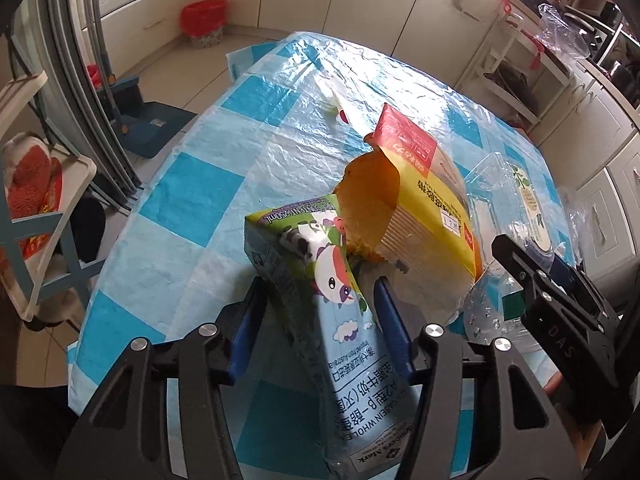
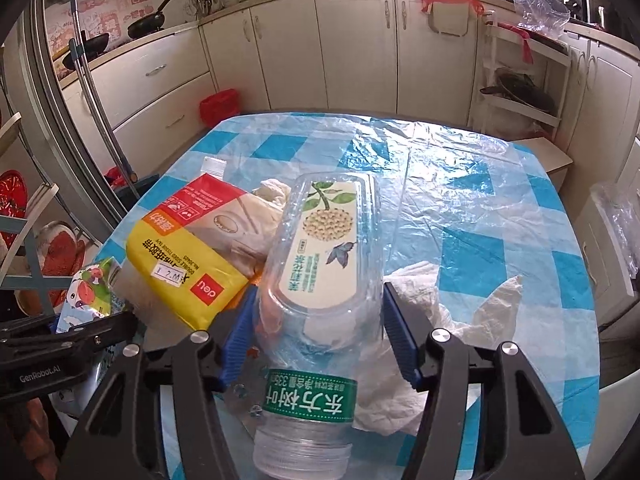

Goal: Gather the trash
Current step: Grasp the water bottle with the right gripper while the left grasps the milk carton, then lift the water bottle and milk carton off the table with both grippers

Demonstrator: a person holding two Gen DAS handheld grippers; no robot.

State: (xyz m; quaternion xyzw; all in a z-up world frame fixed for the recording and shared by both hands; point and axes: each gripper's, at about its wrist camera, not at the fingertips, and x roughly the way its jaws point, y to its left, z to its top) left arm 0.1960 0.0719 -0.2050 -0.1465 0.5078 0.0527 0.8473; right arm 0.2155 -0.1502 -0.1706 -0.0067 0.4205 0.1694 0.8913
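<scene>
Kitchen cabinets ringed a table [image 1: 208,184] covered in blue-and-white checked plastic sheeting.

Left wrist view: I had the left gripper [image 1: 320,320] partly closed around a milk carton [image 1: 328,292] — both blue pads lay against its sides, the carton tilted and running back toward the camera. Just beyond it sat a yellow tape package [image 1: 424,200] with its torn flap up, touching the carton's top. A red-lined bin [image 1: 203,22] stood on the floor well behind the table. At the right edge, the right gripper [image 1: 560,292] was only partly visible.

Right wrist view: I had the right gripper [image 2: 320,320] part-way closed on a clear plastic bottle [image 2: 320,264] with a green label, cap end toward the camera — the left pad touched it; contact at the right pad I could not confirm. Crumpled white tissue [image 2: 440,312] lay beside it, the yellow package to its left.
</scene>
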